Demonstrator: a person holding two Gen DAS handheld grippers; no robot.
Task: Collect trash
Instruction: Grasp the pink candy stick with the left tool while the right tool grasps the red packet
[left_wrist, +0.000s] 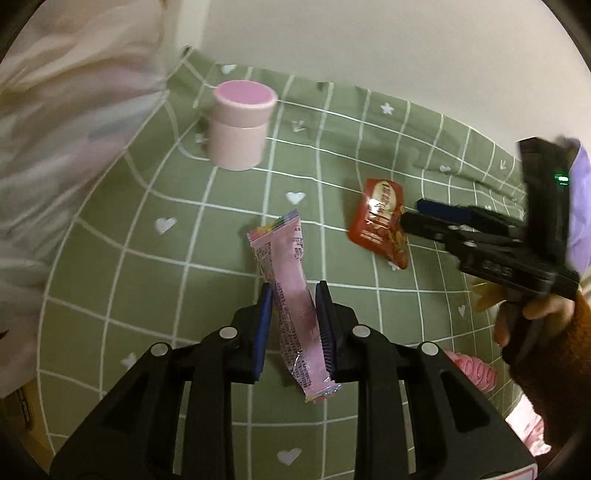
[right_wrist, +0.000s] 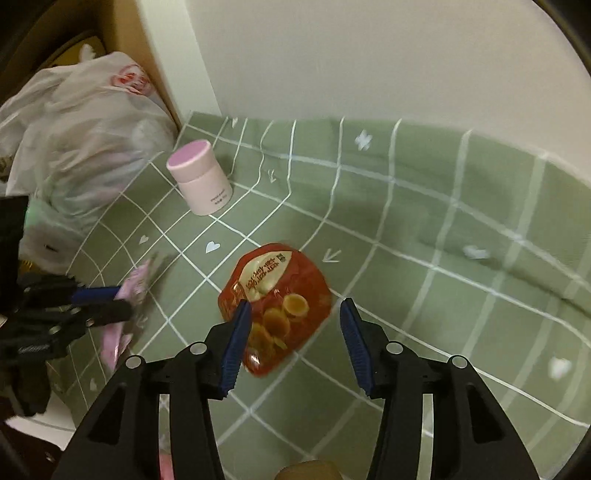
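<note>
The left gripper (left_wrist: 293, 325) has its jaws clamped on a long pink foil sachet (left_wrist: 291, 295), which runs lengthwise between the blue pads and sticks out past both ends. The right gripper (right_wrist: 293, 343) stands with its jaws spread wide around a crumpled red snack packet (right_wrist: 275, 302); neither pad presses on the packet, which lies flat on the green cloth with its white grid and hearts (right_wrist: 424, 295). The cloth covers the counter. The red packet lies just right of the pink sachet. Beyond the sachet, farther back on the cloth, stands a squat pale pink lidded cylinder (left_wrist: 240, 123). Left of that cylinder sits a bulging white plastic bag (right_wrist: 85, 140).
</note>
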